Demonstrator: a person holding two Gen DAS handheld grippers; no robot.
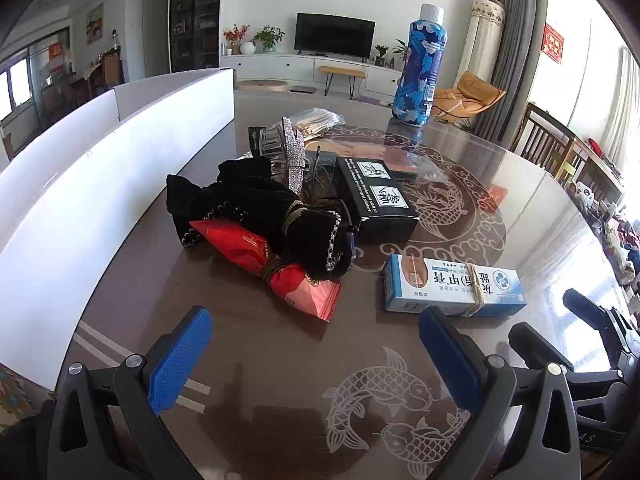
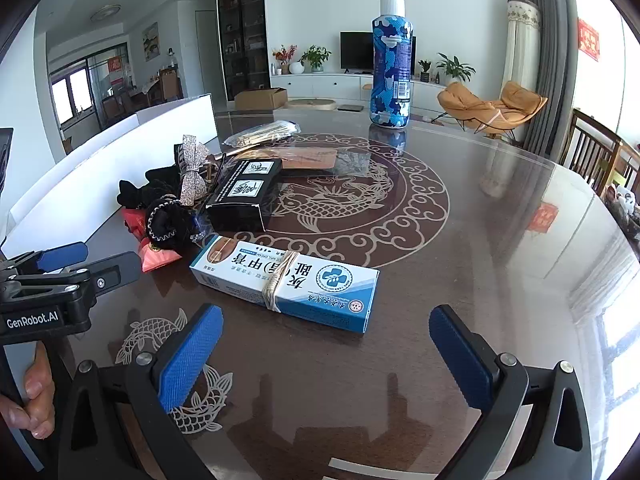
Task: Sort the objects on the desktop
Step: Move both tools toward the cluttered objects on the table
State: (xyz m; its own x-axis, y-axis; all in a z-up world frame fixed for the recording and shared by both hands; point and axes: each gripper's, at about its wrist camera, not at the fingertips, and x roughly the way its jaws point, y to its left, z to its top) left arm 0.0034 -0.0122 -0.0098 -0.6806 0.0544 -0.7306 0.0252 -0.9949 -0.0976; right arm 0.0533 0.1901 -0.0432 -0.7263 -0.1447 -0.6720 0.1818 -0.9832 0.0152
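Left gripper (image 1: 316, 344): jaws wide apart, empty, lower frame, aimed at the heap.
Right gripper (image 2: 326, 344): jaws spread, empty, just short of the ointment box (image 2: 284, 278), probably its first pick.
Ointment box: white-blue carton bound with twine, lying flat, centre of the right view.
Heap, centre-left: red snack packet (image 1: 272, 264) beneath a black velvet hair bow (image 1: 256, 208); rhinestone hair clip (image 1: 292, 152); black carton (image 1: 376, 200).
Blue patterned bottle (image 1: 420, 68): upright, upper right, well apart.
White divided box (image 1: 120, 152): left edge of the glass-topped table (image 1: 520, 208), likely the sorting bin.
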